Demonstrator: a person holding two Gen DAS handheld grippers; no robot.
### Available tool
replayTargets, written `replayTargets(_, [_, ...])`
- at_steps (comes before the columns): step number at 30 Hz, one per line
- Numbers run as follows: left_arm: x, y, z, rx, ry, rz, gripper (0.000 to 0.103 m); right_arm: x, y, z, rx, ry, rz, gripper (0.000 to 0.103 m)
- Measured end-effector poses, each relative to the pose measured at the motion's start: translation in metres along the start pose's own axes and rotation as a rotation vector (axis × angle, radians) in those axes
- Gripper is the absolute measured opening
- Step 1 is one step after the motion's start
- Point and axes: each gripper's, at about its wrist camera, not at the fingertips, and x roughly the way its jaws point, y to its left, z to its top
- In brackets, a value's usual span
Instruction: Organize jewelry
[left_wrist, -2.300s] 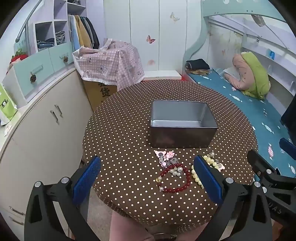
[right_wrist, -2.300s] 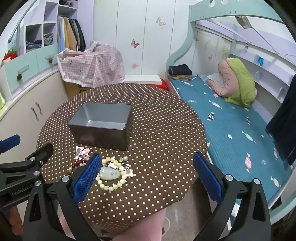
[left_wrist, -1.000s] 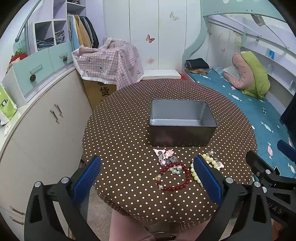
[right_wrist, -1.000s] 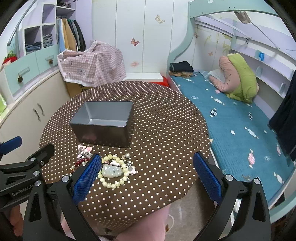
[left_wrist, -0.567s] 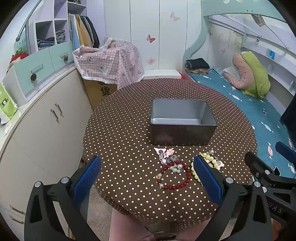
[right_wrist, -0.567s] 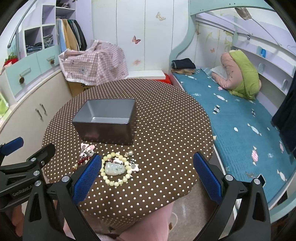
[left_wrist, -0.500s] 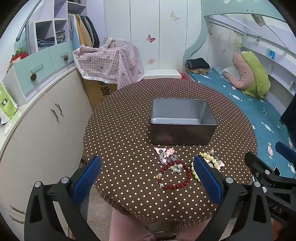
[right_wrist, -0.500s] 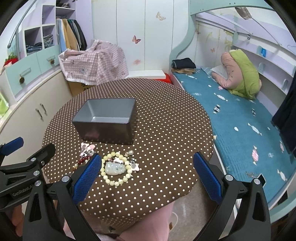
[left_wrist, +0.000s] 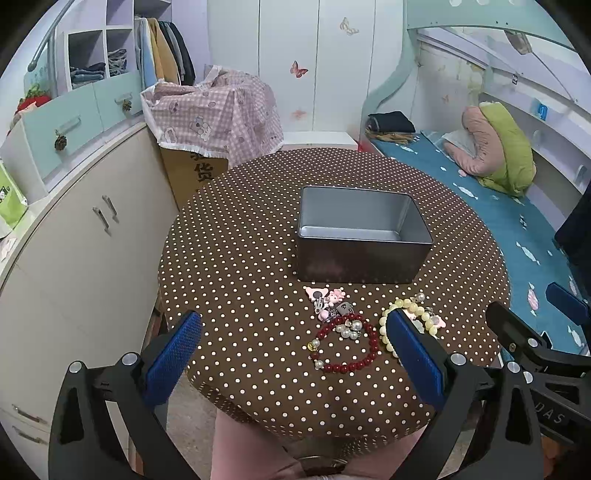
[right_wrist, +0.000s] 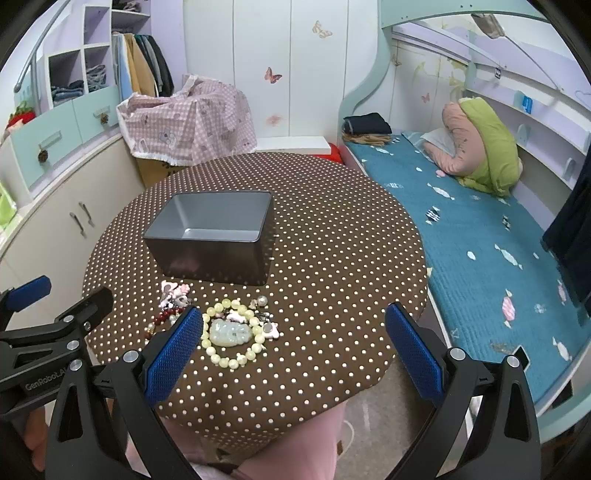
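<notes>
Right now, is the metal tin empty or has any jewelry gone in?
Empty: the metal tin shows only a bare floor, and the red bead bracelet lies outside on the table.

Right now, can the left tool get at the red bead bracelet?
Probably yes: the left tool is open, and the red bead bracelet lies flat on the dotted tablecloth between its fingers, nothing covering it.

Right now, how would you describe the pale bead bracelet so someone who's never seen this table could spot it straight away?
Find the round table with the brown polka-dot cloth, then the open grey metal tin on it. In front of the tin lies a cluster of jewelry; the pale yellow bead bracelet is on its right. Unlike the dark red bead bracelet beside it, it rings a pale green carved pendant.
</notes>
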Motion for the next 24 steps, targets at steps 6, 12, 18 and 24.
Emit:
replayTargets(6, [0.005, 0.002, -0.001, 0.0, 0.016, -0.003, 0.096, 0.006, 0.001, 0.0, -0.001, 0.02, 0.008, 0.096])
replayTargets(12, [0.014, 0.003, -0.002, 0.002, 0.042, -0.007, 0.096, 0.016, 0.002, -0.001, 0.0, 0.051, 0.018, 0.096])
replayTargets(18, [0.025, 0.006, -0.004, 0.009, 0.073, -0.025, 0.096, 0.028, 0.002, -0.003, 0.002, 0.092, 0.039, 0.096])
replayTargets(24, [0.043, 0.012, -0.007, 0.003, 0.117, -0.036, 0.096, 0.048, -0.004, -0.004, 0.008, 0.144, 0.043, 0.096])
